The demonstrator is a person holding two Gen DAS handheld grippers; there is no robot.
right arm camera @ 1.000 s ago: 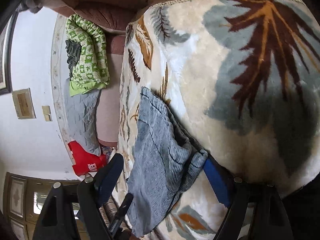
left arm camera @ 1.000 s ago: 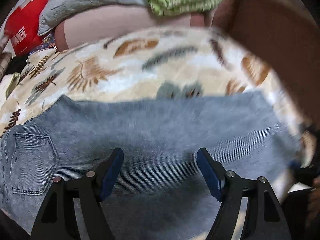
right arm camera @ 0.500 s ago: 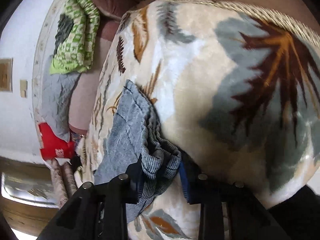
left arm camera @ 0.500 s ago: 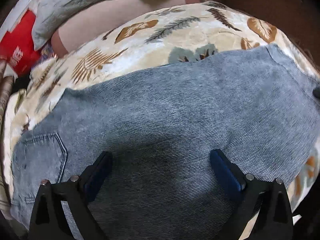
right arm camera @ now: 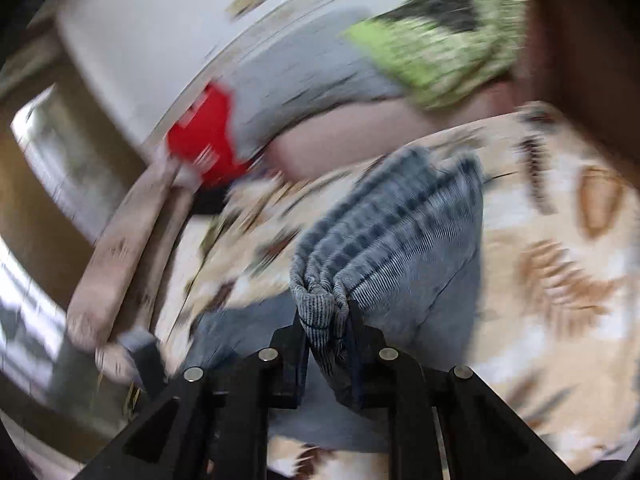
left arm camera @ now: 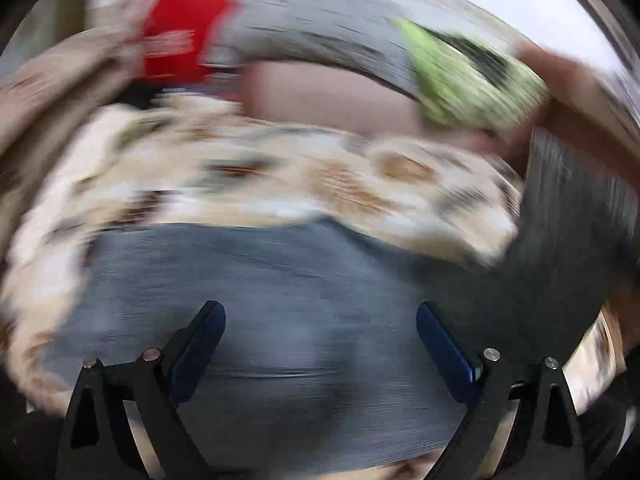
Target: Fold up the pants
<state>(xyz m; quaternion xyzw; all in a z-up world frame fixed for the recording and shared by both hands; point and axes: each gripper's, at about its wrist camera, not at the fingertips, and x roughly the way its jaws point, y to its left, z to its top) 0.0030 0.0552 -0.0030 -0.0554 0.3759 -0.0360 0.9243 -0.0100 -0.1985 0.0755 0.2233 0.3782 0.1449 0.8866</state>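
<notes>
Grey-blue denim pants [left arm camera: 280, 320] lie on a cream leaf-print blanket [left arm camera: 280, 184]. My left gripper [left arm camera: 320, 336] is open and empty, hovering over the flat part of the pants; this view is motion-blurred. At the right edge of that view a lifted part of the pants [left arm camera: 568, 216] hangs up in the air. My right gripper [right arm camera: 326, 320] is shut on the bunched leg end of the pants [right arm camera: 400, 232] and holds it raised above the blanket [right arm camera: 560, 272].
Behind the blanket are a pink bolster [left arm camera: 328, 96], a grey pillow [left arm camera: 320, 28], a green patterned bundle [left arm camera: 468, 76] and a red bag [left arm camera: 180, 36]. A rolled beige mat [right arm camera: 128, 248] lies at the bed's side. A brown headboard [right arm camera: 580, 60] stands at the right.
My right gripper has lifted the gripped leg end up and swung it over toward the rest of the pants. My left gripper has moved, still open; both views are now blurred.
</notes>
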